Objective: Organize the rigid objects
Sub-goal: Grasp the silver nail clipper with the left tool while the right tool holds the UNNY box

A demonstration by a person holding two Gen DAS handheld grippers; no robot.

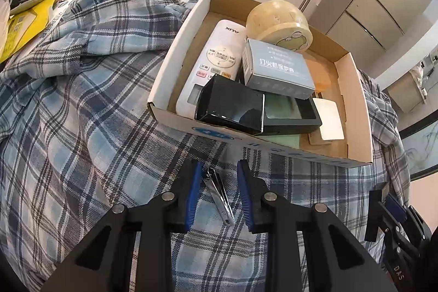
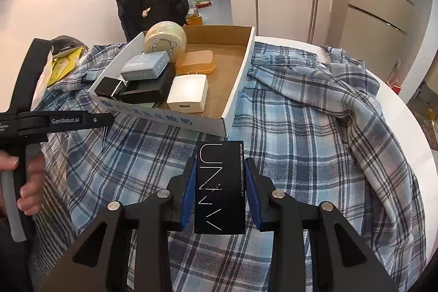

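Clippers [image 1: 219,196] lie between my left claw's [image 1: 219,192] narrowed, non-touching pads, long axis slightly skewed.
Box [image 1: 273,147] just ahead; R claw [image 2: 220,190] grips black carton [image 2: 220,186].

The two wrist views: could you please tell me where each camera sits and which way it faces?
Left wrist view: on the left gripper, looking down at a metal nail clipper on plaid cloth; its fingers show.
Right wrist view: on the right gripper, shut on a flat black box; a hand shows at the picture's left.
Shared: the open cardboard box.
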